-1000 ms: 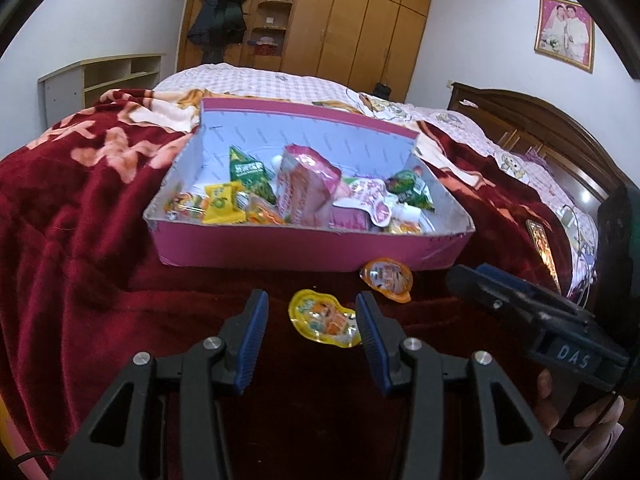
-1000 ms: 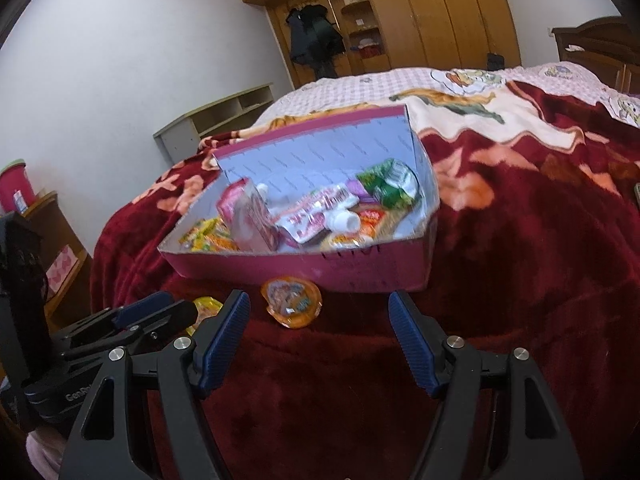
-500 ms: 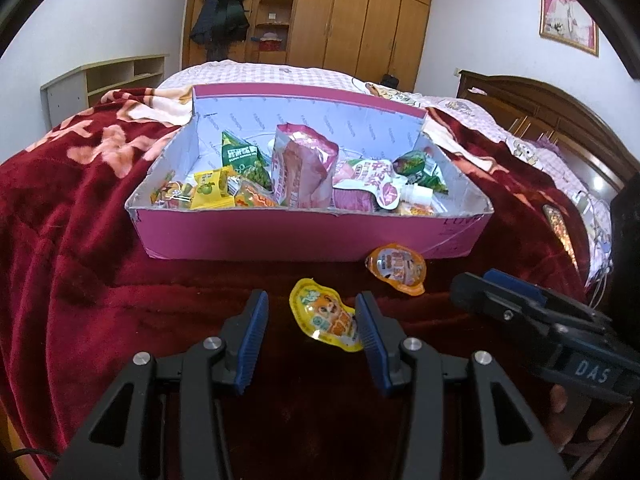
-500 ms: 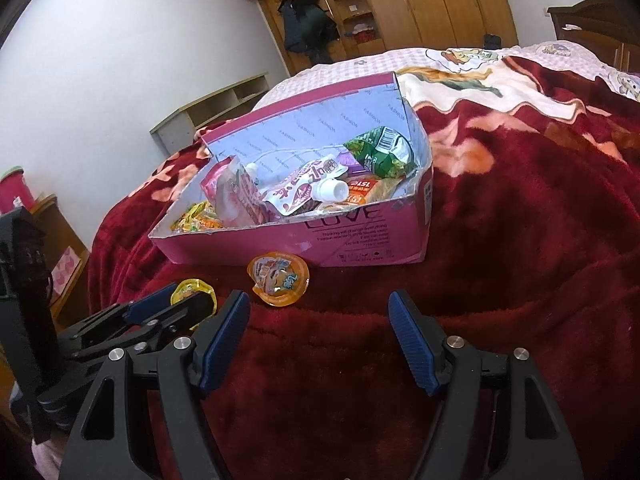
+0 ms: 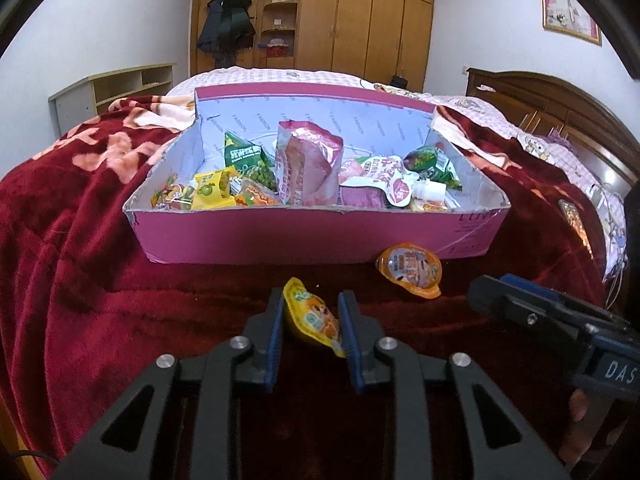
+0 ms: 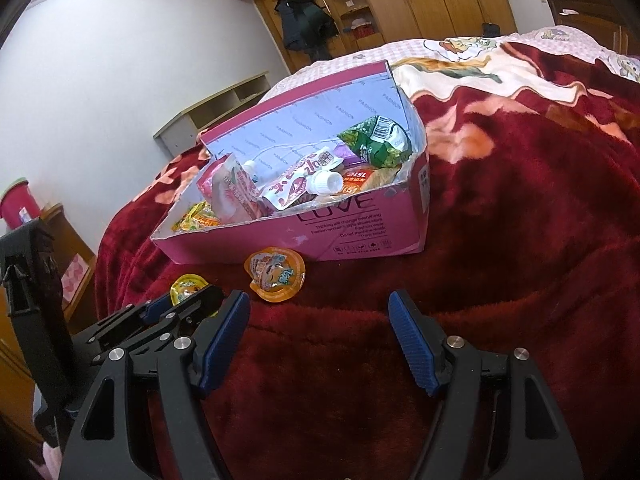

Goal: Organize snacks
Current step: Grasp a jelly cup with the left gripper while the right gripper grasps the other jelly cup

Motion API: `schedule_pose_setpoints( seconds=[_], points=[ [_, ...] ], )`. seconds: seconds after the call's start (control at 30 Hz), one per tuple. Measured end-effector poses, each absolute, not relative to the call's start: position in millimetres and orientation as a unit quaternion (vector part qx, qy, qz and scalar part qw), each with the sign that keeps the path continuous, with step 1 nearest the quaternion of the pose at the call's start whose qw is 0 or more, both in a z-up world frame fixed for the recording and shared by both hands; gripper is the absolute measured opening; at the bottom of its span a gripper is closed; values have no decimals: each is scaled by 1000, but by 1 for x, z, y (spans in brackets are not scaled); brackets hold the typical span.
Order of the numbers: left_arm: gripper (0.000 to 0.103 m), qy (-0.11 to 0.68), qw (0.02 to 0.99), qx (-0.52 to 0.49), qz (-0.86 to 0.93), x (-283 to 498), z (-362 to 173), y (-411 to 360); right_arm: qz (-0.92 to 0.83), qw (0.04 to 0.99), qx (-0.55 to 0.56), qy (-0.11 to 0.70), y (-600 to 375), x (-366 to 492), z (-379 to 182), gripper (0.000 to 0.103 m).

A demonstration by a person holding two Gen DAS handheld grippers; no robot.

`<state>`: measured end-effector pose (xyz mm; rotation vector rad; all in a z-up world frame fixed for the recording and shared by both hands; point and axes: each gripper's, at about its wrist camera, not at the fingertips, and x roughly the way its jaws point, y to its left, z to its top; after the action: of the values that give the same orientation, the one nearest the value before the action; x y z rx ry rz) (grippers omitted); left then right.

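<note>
A pink cardboard box (image 5: 320,236) with several snack packets stands on the red blanket; it also shows in the right wrist view (image 6: 360,236). My left gripper (image 5: 311,320) is shut on a yellow jelly cup (image 5: 310,314), which also shows in the right wrist view (image 6: 187,286). An orange jelly cup (image 5: 410,270) lies on the blanket in front of the box's right corner; it also shows in the right wrist view (image 6: 276,274). My right gripper (image 6: 318,340) is open and empty, just short of the orange cup.
The red blanket (image 5: 80,240) covers the bed and falls away at the left. A wooden headboard (image 5: 560,100) stands at the right, a wardrobe (image 5: 340,20) at the back. A wooden cabinet (image 6: 68,256) stands left of the bed.
My left gripper has moved forward around the yellow jelly cup and shut on it. My right gripper has moved closer to the orange cup and stayed open.
</note>
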<state>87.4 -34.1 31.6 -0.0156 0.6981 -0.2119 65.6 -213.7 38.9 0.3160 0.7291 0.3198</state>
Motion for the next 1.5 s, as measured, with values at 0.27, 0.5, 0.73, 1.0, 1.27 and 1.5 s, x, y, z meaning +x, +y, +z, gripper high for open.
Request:
schedule_pose_setpoints(
  seconds=[0.27,0.5,0.73,1.0,1.27,1.5],
  points=[
    [27,337,935,-18,-110,85,36,-24,153,910,149,354,-212,65,39,74],
    [27,326,941,-24,-82,84,41,-8,147,912,139,356,-208,65,40,74],
    [27,325,943,-42,-60,87,37,10,147,913,123,360,-199,68,46,74],
    [27,326,942,-53,-67,86,33,14,157,910,90,373,-172,77,52,73],
    [27,325,941,-62,-73,85,30,16,129,907,80,393,-158,99,40,73],
    [27,326,940,-64,-74,86,30,17,113,906,95,397,-158,106,34,54]
  ],
)
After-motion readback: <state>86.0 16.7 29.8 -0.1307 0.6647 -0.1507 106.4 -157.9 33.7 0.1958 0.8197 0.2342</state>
